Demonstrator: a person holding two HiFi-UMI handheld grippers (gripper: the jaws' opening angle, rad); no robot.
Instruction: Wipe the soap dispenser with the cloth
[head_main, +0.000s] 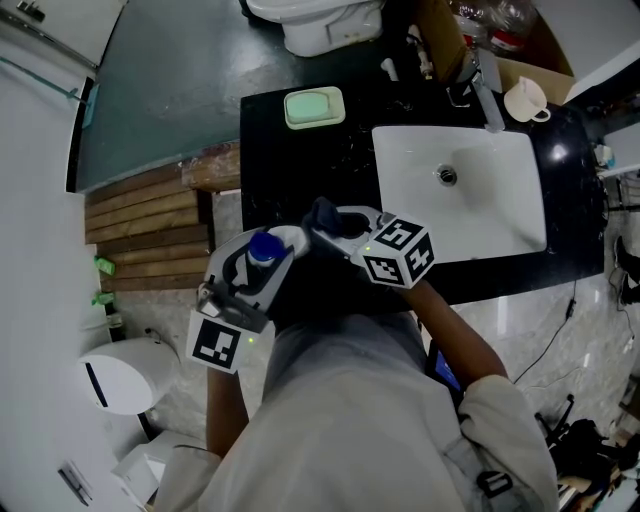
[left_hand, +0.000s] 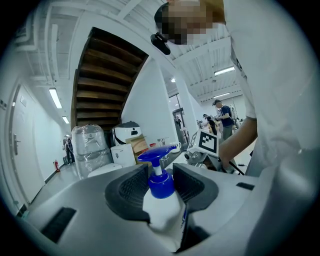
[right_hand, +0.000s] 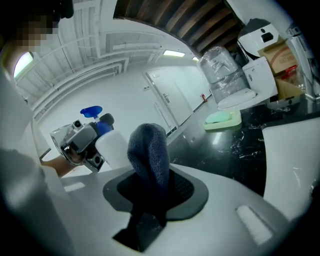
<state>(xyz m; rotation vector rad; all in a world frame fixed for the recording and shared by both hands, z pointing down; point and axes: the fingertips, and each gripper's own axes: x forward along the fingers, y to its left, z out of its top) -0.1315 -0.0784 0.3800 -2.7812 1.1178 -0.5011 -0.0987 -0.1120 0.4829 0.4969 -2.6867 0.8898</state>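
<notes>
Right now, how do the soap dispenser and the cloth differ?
The soap dispenser is white with a blue pump; the cloth is dark blue. The dispenser stands upright in the left gripper; the cloth bulges, bunched, from the right gripper. Both are clamped between jaws.

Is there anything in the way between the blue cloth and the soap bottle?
No, nothing visible stands between them. The dark blue knitted cloth, pinched in the right gripper, sits right beside the white soap dispenser with the blue pump, which the left gripper clamps by its neck.
</notes>
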